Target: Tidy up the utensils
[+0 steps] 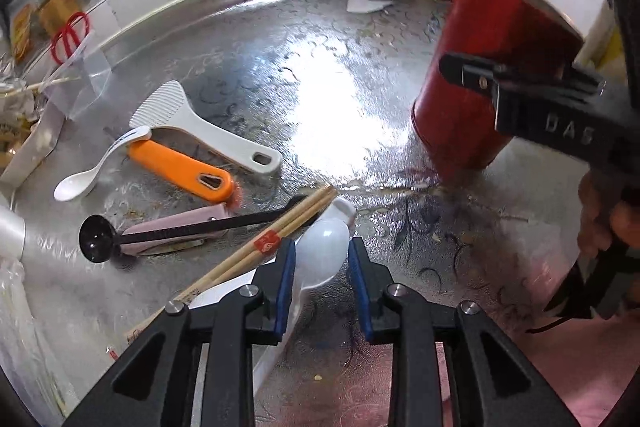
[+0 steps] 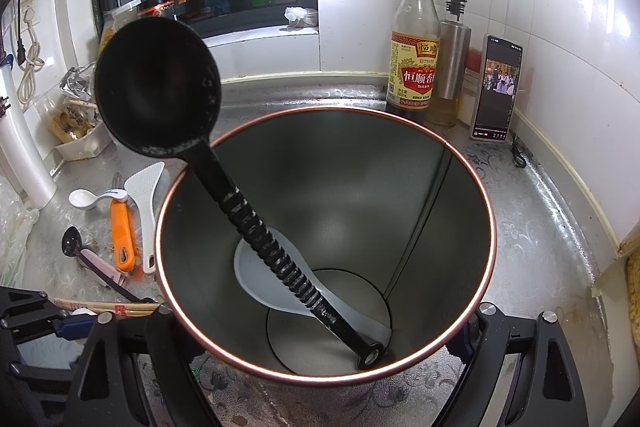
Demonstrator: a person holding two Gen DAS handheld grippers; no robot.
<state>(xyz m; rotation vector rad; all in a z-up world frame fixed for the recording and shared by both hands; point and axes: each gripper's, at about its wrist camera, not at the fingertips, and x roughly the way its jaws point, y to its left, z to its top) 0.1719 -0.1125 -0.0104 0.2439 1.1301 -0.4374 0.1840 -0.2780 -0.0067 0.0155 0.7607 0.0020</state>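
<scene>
Between the blue pads (image 1: 285, 279) of the left gripper (image 1: 320, 277) a white spoon (image 1: 320, 247) is lying, bowl end pointing away from the camera toward the middle of the steel counter (image 1: 320, 87), handle running back under the jaws and out of sight. The jaws are flanking the bowl closely; the left pad looks to be touching it, the right pad is showing a thin gap, so I am reading this as a grasp closing rather than one fully clenched. The spoon's long axis is running nearly in line with the gripper, tilted a little to the upper right — so the pinch is falling across its width, which is the stable way to take it.

Up and to the right of the spoon, well apart from it, the red canister (image 1: 480, 75) is standing tilted, its mouth leaning toward the right wrist camera. The right gripper (image 2: 320, 319) is clamping that canister by its wall, a finger on each side of the rim (image 2: 494, 227). Inside, a black ladle (image 2: 160, 83) is leaning with its bowl out over the left of the rim, and a white paddle (image 2: 260, 275) is lying against the wall beneath it.

Judging from this, the coming move is a lift and a carry rightward to the open mouth, dropping in handle first — the left hand is the only free one. Chopsticks (image 1: 296, 219) are lying just beside the spoon's left flank and could be dragged along
</scene>
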